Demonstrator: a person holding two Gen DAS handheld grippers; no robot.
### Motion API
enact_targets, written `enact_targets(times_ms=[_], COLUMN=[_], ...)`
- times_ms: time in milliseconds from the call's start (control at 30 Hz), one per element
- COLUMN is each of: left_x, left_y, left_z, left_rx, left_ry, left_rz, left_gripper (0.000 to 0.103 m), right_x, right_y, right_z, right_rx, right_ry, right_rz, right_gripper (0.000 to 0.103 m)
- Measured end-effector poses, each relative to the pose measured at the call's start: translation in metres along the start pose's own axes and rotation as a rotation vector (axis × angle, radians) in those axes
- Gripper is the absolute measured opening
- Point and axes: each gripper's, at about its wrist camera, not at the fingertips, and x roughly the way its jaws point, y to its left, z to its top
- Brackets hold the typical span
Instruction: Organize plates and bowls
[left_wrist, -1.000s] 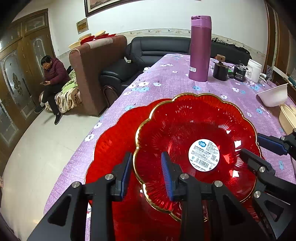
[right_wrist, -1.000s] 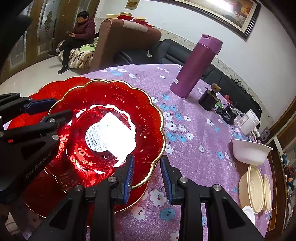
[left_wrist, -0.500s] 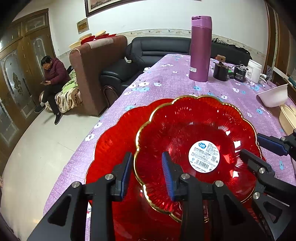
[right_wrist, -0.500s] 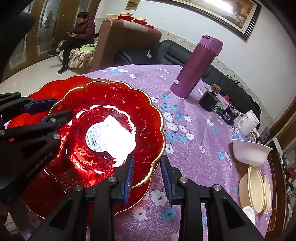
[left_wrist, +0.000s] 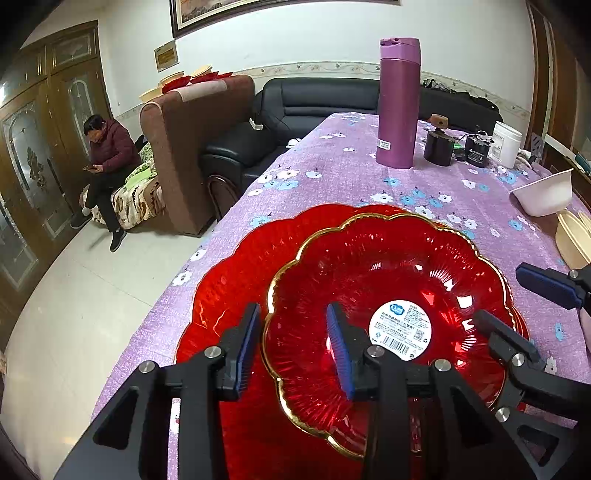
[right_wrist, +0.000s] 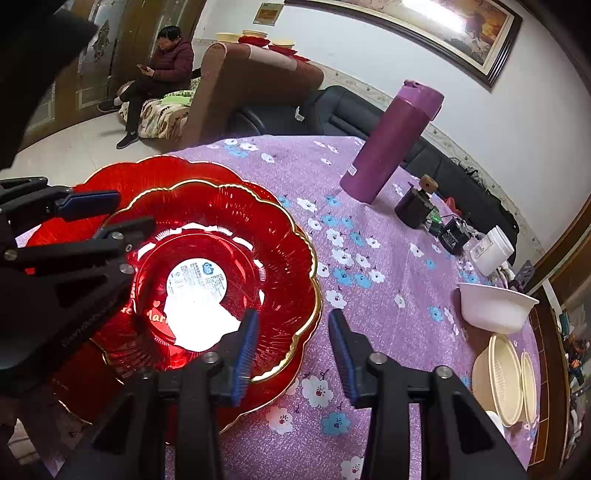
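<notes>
Plates: we see the top plate (left_wrist: 388, 295) nested on the lower plates (left_wrist: 229, 280).
Tongs: our left tongs (left_wrist: 293, 347) and right tongs (right_wrist: 291, 350) are opening, straddling its rim, released.
Left: bowls (right_wrist: 495, 302) unstacked.

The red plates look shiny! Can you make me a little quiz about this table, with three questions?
1. True or false: the gold-rimmed red plate lies on top of a bigger red plate.
2. Which stands upright on the tablecloth? A. a purple bottle B. a green jug C. a blue vase
3. Fill in: the round sticker sits in the ___ of the top plate.

Key: 1 true; 2 A; 3 middle.
</notes>
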Motion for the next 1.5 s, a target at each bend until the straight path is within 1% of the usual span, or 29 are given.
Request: enact_targets(times_ms=[267, 433, 600, 733, 967, 1067, 1133, 1267, 1400, 1500], left_x=[-0.007, -0.008, -0.012, -0.015, -0.020, -0.024, -0.028, -0.037, -0.048, -0.054], left_y=[-0.001, 0.000, 0.001, 0.001, -0.002, -0.003, -0.004, -0.008, -0.015, -0.023], left_z=[0.001, 0.001, 0.003, 0.004, 0.004, 0.005, 0.005, 0.007, 0.009, 0.010], left_rx=[0.001, -0.003, -0.006, -0.005, 0.000, 0.001, 0.004, 0.013, 0.026, 0.042], left_ry=[-0.014, -0.018, -0.027, -0.034, -0.047, -0.055, -0.062, -0.079, -0.101, -0.114], left_rz=[0.002, 0.002, 0.003, 0.004, 0.005, 0.004, 0.003, -0.002, -0.009, -0.012], left_gripper=[0.036, 0.037, 0.037, 0.037, 0.037, 0.037, 0.037, 0.037, 0.038, 0.038], right_x=[-0.008, -0.014, -0.019, -0.023, -0.030, -0.034, -0.038, -0.042, -0.048, -0.062], right_y=[0.002, 0.003, 0.002, 0.001, 0.000, -0.004, -0.010, -0.035, -0.076, -0.098], right_z=[-0.001, -0.001, -0.002, -0.002, -0.005, -0.006, -0.007, -0.011, -0.024, -0.036], right_rx=[-0.004, -0.010, -0.009, -0.005, -0.001, 0.011, 0.036, 0.140, 0.335, 0.436], right_ry=[-0.021, -0.037, -0.046, -0.056, -0.070, -0.078, -0.083, -0.067, -0.036, -0.067], right_rz=[-0.007, -0.017, -0.024, -0.028, -0.038, -0.050, -0.052, 0.006, 0.127, 0.166], right_gripper=[0.048, 0.056, 0.058, 0.061, 0.062, 0.064, 0.064, 0.065, 0.066, 0.066])
